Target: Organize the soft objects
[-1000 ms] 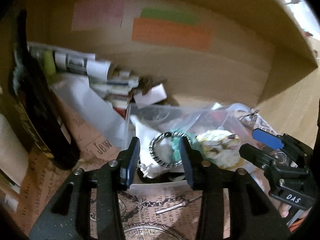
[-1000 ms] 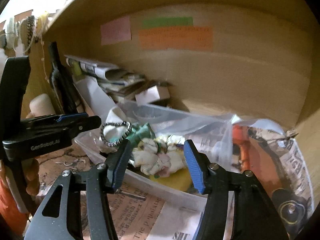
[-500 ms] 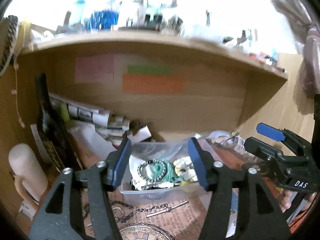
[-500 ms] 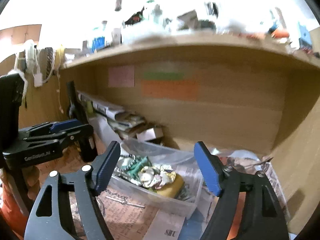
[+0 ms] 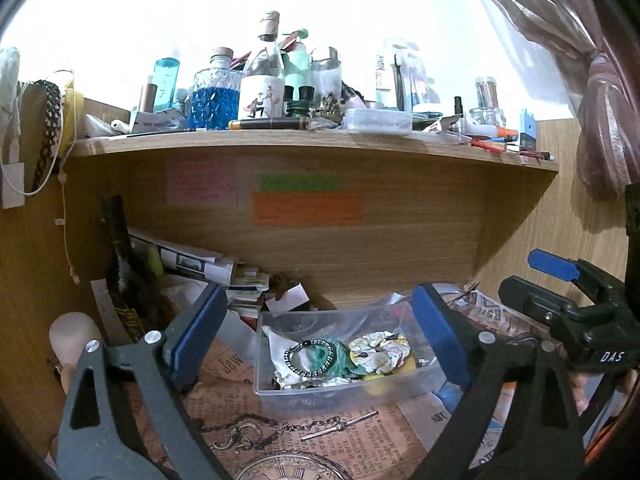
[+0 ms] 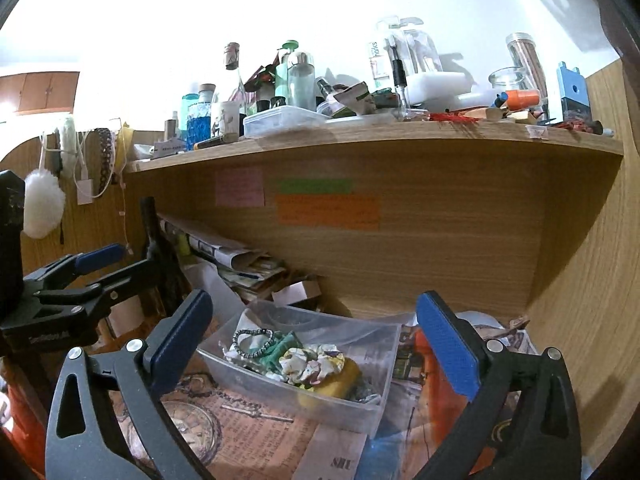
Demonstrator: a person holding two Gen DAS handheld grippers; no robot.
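Observation:
A clear plastic box stands on the printed paper under the wooden shelf. In it lie a black-and-white braided hair tie, a green scrunchie, a floral scrunchie and a yellow soft item. My left gripper is open and empty, back from the box. My right gripper is open and empty, also back from it. The right gripper shows at the right of the left wrist view, the left gripper at the left of the right wrist view.
A dark bottle and stacked papers stand left of the box. A cream cylinder is at far left. The upper shelf board carries several bottles and jars. Wooden walls close the back and right.
Both grippers pulled back and up from the box and opened wider. The upper shelf and its bottles came into view.

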